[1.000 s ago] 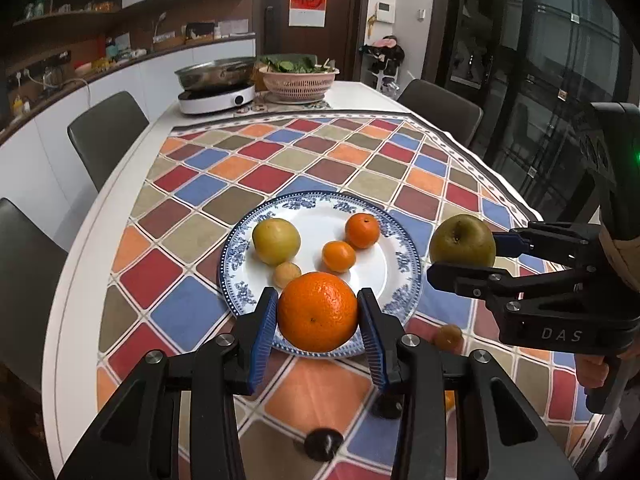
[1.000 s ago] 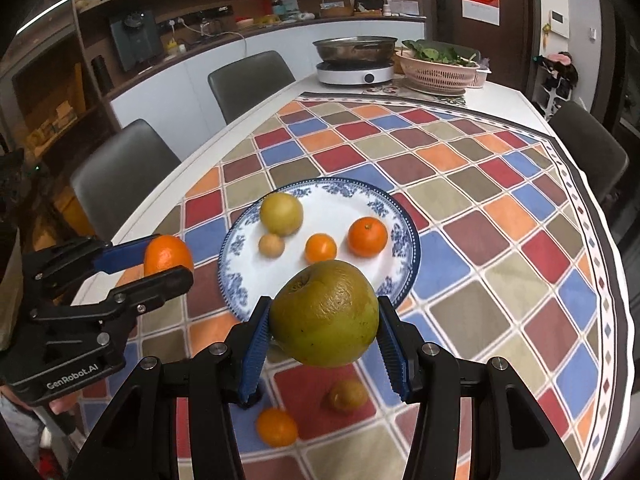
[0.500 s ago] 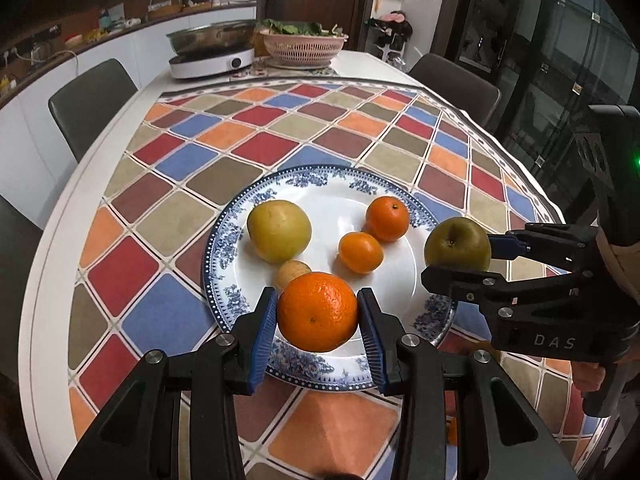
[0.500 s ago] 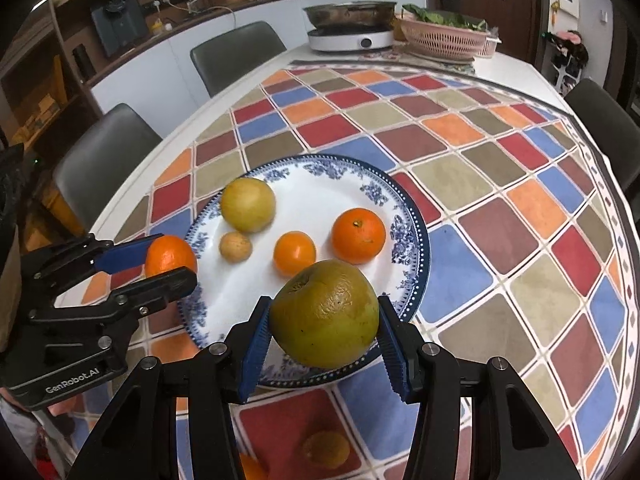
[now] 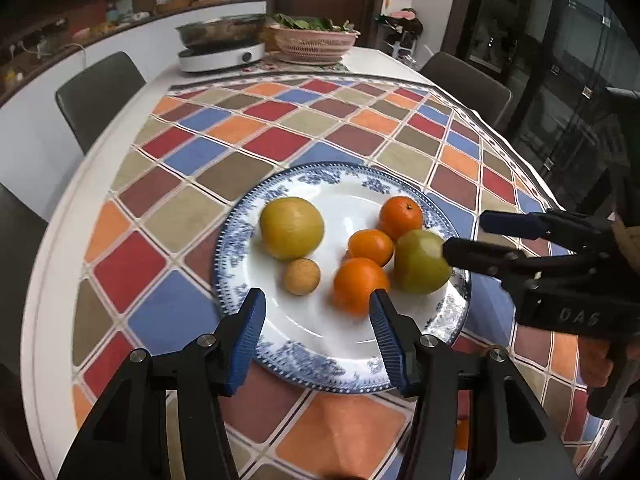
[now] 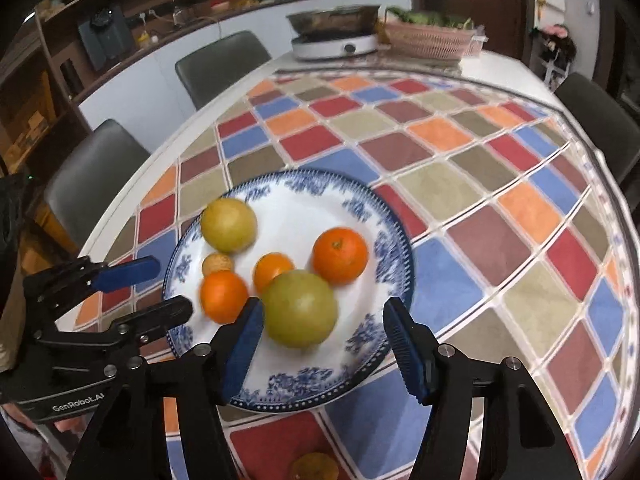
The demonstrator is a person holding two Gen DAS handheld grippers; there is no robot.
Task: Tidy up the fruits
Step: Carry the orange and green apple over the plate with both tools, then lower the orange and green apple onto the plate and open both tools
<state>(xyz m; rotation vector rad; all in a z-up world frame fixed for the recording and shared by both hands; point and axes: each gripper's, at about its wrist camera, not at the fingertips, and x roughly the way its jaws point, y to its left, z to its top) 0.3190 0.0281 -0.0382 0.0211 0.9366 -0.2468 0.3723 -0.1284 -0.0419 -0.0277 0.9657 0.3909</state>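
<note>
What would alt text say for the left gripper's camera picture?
A blue-and-white plate on a checkered tablecloth holds six fruits. The left gripper is opening beside an orange, pads clear of it. The right gripper reaches in by a green fruit.

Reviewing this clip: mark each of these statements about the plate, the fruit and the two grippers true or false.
1. Six fruits lie on the blue-and-white plate. True.
2. The left gripper grips the orange. False: its jaws are opening and the orange rests on the plate.
3. The green pear lies on the plate, free of the right gripper. True; those jaws are opening.
4. The pink basket is empty. False: it holds leafy greens.
</note>
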